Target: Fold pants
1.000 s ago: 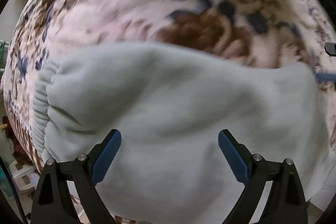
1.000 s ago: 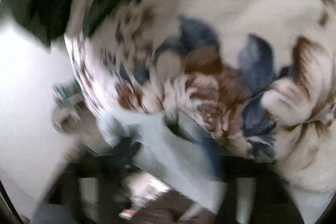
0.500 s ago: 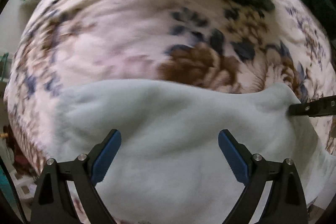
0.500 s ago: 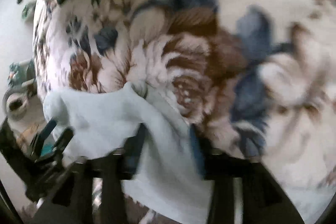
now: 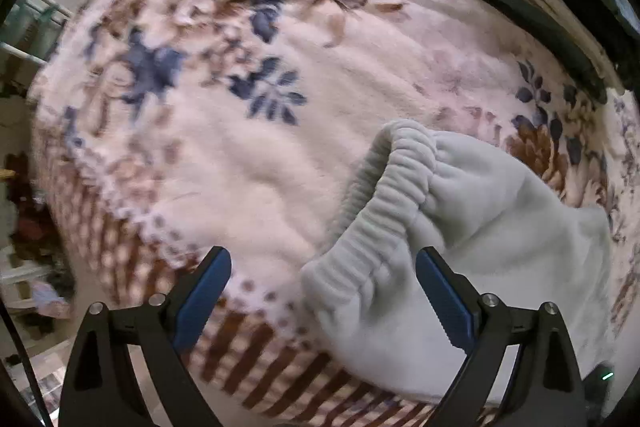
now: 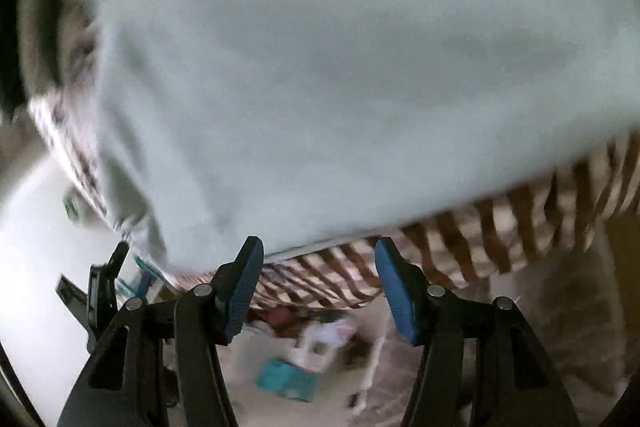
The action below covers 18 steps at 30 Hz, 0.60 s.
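- While the left claw (image 5: 322,291) points down over the bed, its jaws stand wide apart; blue pads (image 5: 202,293) clear of cloth, nothing gripped
- pants (image 5: 472,247) pale grey-green fleece, lying bunched on the floral blanket (image 5: 224,147); in the left wrist view they sit at lower right, near the blanket's striped border (image 5: 256,351)
- ribbed elastic waistband (image 5: 384,203) curls up in a loop, facing the left claw; lower end of the band sits between the two left fingers but below them, not touching either pad; right-hand pad (image 5: 440,297) overlaps the fabric in the picture, contact cannot be told
- dark green cloth (image 5: 560,7) with a cream piece on it, folded at the far edge of the blanket, well apart from the pants
- right claw (image 6: 318,279) about half open; jaws have just been closing, then held; nothing between them now; pads (image 6: 244,283) bare
- right wrist view: pants (image 6: 320,67) fill most of the frame, blurred; their near edge lies just beyond the right claw's fingertips, apart from them; striped blanket border (image 6: 500,235) shows under that edge
- left claw (image 6: 100,291) seen at lower left of the right wrist view, beside the pants' corner
- floor clutter below the bed edge blurred; a teal box (image 6: 286,379) only thing I can make out
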### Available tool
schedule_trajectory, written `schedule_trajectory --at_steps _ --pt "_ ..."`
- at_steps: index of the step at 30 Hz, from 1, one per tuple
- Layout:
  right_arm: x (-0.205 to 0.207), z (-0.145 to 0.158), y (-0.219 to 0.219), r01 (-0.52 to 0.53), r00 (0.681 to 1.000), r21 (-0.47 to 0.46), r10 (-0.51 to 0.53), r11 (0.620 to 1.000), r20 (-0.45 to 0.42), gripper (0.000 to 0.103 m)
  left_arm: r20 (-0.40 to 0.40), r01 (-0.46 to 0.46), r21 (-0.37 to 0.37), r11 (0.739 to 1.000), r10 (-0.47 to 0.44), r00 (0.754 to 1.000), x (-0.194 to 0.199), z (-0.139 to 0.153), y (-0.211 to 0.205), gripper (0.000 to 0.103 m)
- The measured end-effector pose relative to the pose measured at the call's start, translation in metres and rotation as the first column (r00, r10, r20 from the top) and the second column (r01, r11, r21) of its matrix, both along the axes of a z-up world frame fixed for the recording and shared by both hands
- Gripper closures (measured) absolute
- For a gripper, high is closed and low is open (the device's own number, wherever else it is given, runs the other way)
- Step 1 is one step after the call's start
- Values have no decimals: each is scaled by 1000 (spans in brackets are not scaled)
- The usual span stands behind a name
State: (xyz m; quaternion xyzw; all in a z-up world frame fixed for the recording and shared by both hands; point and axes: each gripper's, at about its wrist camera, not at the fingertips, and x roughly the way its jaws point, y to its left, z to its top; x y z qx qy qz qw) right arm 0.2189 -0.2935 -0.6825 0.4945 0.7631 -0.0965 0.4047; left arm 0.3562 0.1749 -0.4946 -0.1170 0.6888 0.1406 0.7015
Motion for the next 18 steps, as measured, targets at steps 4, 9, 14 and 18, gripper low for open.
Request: schedule_trajectory --at_steps 4,9,14,18 --pt "-22 -9 -17 109 994 -48 -111 993 -22 42 12 11 -39 999 -10 1000 2 -20 -8 46" --pt "-13 -6 -29 78 997 -128 -74 989 34 87 70 52 25 998 -54 996 -3 -18 -20 74" --pt "-15 11 -30 44 997 -175 -33 984 65 94 105 37 26 999 -40 994 -19 6 -16 78" --pt "-31 30 -28 9 997 -169 4 986 73 95 103 42 26 999 -45 994 -34 22 -8 78"
